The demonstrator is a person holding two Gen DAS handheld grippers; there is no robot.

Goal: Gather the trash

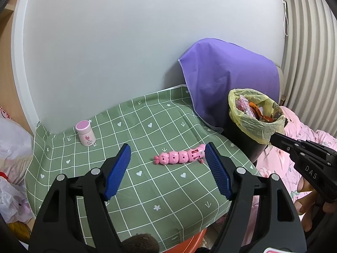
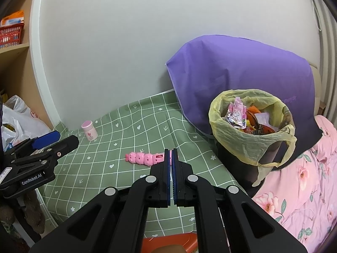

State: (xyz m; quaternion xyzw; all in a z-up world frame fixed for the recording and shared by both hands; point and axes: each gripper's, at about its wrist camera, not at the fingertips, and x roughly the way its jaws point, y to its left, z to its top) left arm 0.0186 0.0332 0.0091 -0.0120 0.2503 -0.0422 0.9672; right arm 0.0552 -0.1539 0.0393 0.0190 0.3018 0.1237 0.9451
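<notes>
Left gripper (image 1: 167, 168) fingers wide and empty, right gripper (image 2: 171, 158) closed on nothing — risk: binning the pink toy (image 1: 180, 157), not trash, in the bin (image 2: 252, 126).

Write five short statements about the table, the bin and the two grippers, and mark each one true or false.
1. The left gripper is open and holds nothing. True.
2. The right gripper grips the pink caterpillar toy. False: its fingers are shut with nothing between them; the toy lies on the green tablecloth.
3. The trash bin is lined with a yellow bag and has wrappers inside. True.
4. The small pink-lidded bottle lies on its side. False: it stands upright.
5. The bin stands left of the toy. False: it stands to the right.
</notes>
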